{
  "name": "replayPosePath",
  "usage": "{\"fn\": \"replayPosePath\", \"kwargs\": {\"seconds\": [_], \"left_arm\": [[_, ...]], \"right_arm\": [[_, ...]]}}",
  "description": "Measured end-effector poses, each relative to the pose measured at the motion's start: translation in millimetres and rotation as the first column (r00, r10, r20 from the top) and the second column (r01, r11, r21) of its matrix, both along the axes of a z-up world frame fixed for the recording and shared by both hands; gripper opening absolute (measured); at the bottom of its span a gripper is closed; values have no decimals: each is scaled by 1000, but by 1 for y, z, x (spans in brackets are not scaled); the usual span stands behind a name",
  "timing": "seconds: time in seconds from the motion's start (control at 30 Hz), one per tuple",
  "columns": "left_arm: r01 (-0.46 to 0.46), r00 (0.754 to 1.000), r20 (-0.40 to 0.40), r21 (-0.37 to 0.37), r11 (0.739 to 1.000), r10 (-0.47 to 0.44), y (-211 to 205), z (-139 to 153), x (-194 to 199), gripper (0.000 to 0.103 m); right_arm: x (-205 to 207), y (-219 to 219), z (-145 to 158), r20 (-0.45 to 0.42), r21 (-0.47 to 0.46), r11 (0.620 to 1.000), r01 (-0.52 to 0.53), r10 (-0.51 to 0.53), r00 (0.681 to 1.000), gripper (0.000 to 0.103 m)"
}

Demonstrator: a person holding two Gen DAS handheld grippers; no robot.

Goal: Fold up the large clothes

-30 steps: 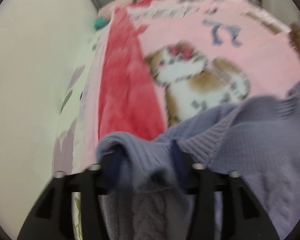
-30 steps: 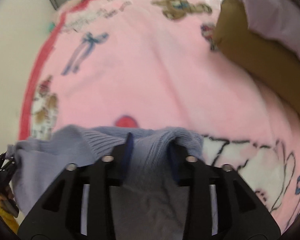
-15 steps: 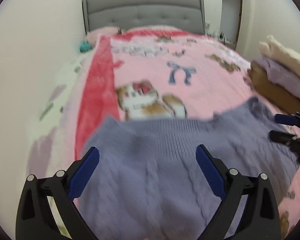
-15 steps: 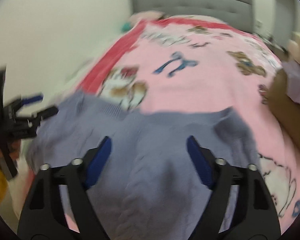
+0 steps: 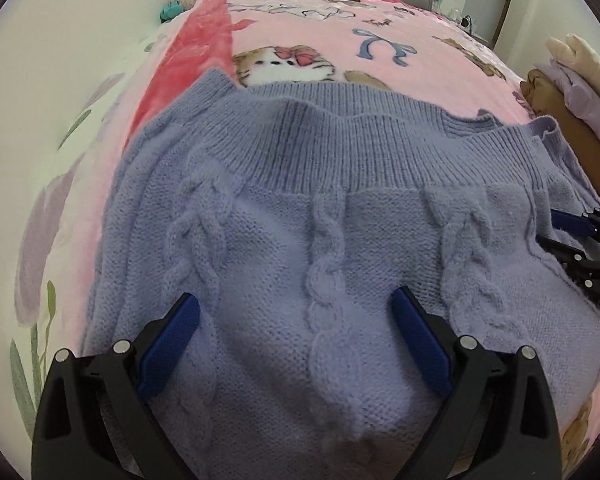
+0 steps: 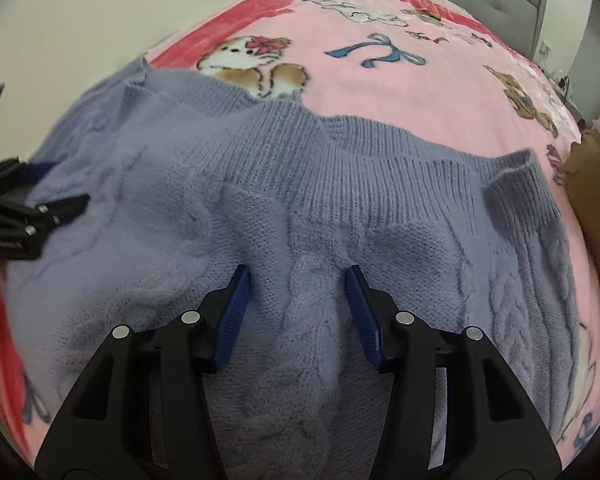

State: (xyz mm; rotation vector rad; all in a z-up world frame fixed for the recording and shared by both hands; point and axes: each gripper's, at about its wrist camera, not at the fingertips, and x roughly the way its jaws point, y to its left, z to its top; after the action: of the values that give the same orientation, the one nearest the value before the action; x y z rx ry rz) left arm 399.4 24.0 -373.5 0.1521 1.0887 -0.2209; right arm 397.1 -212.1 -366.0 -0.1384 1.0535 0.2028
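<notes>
Sweater [image 5: 340, 216], lavender cable-knit, lies spread across the near end of the bed [image 5: 300, 20] on the pink cartoon blanket [image 5: 420, 72], ribbed hem toward the headboard. Left claw [image 5: 296, 312] spread wide over the knit, nothing pinched. Right claw [image 6: 298, 284] half-spread, jaws have just been closing, a cable ridge bunched between its pads; can't tell if they press it. Folded clothes stack [image 5: 572, 80] at the bed's far right edge.
</notes>
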Motion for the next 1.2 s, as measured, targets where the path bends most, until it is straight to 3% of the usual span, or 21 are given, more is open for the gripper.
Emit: {"fn": "replayPosePath", "kwargs": {"seconds": [0.17, 0.23, 0.37, 0.5, 0.57, 0.63, 0.77, 0.9, 1.1, 1.17, 1.2], "left_arm": [[-15, 1000, 23, -16, 1000, 15, 4, 10, -6, 96], [-30, 999, 43, 4, 1000, 30, 7, 20, -14, 96], [-72, 994, 81, -33, 997, 75, 34, 38, -37, 96], [-128, 989, 68, -84, 988, 134, 67, 41, -60, 96], [-165, 984, 49, -91, 982, 170, 83, 36, -74, 96], [-202, 978, 18, -133, 970, 206, 96, 30, -84, 96], [-276, 961, -63, -238, 931, 268, 117, 14, -106, 96], [-349, 936, -167, -350, 869, 308, 130, -6, -113, 96], [-403, 915, -178, -443, 801, 362, 141, -16, -105, 95], [-415, 909, -188, -474, 776, 372, 146, -19, -102, 91], [-431, 901, -194, -491, 757, 387, 149, -21, -100, 80]], "right_arm": [[1, -3, 9, -4, 19, 1000, 14, -14, 1000, 50], [-3, -6, 21, 10, 39, 999, 36, -36, 999, 58], [-23, -4, 56, 92, 161, 987, 3, -18, 996, 58], [-57, 16, 79, 174, 203, 977, -64, 28, 984, 58], [-67, 24, 80, 179, 195, 979, -58, 23, 984, 57], [-74, 30, 75, 146, 205, 978, -45, 15, 989, 48], [-82, 37, 63, 85, 201, 980, 2, -20, 996, 45], [-84, 33, 59, 73, 216, 975, 53, -71, 995, 45], [-88, 27, 67, 114, 170, 982, 84, -105, 988, 47], [-89, 19, 69, 114, 160, 980, 119, -138, 984, 47], [-89, 15, 69, 111, 158, 979, 130, -148, 983, 48]]}}
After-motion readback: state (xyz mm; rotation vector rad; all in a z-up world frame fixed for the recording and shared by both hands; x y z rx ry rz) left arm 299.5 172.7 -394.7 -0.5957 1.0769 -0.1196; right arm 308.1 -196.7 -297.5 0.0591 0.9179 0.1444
